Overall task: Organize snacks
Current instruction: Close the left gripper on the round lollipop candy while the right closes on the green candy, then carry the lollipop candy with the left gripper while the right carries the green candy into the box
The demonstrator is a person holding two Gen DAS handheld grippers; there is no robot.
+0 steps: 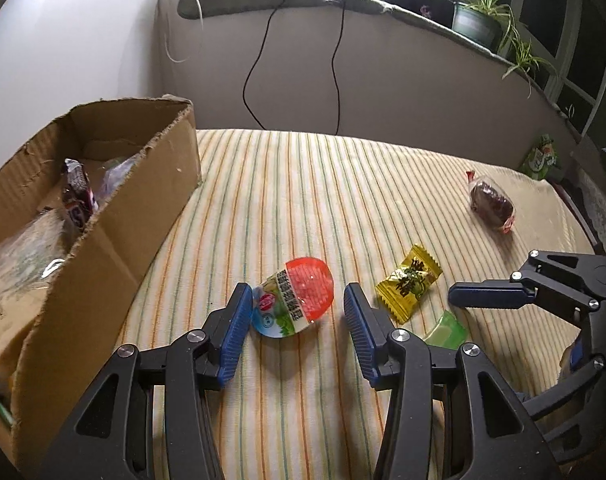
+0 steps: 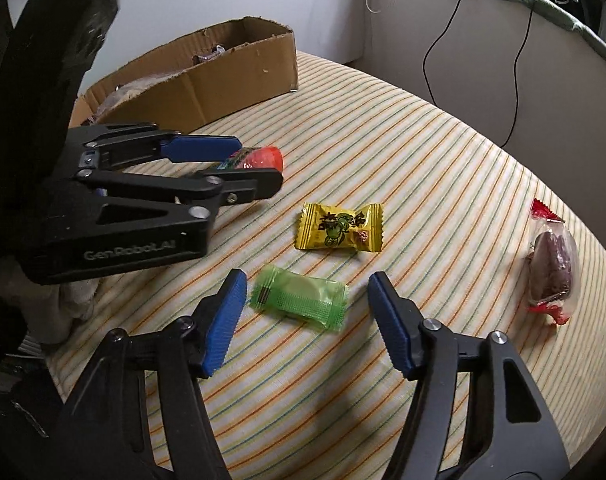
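Left gripper (image 1: 295, 312), black-framed with blue ribbed pads, straddles a clear dome-shaped jelly cup with red filling and a printed foil lid (image 1: 293, 297); its left pad sits just against the cup's edge while the right pad stands off it, so the jaws are partly spread and not clamped. Right gripper (image 2: 307, 294), of the same build, brackets a translucent green wrapped candy (image 2: 299, 295) lying flat on the cloth, with gaps on both sides, so nothing is held. Just beyond that candy lies a yellow foil-wrapped sweet with green print (image 2: 339, 227), between the 2 grippers' targets. Well to the right rests a clear packet with red ends holding a dark brown snack (image 2: 551, 270). All 4 snacks lie on a striped cream cloth (image 1: 303, 184). At the left stands an open torn-edged brown cardboard box (image 1: 115, 220) with wrapped snacks inside.
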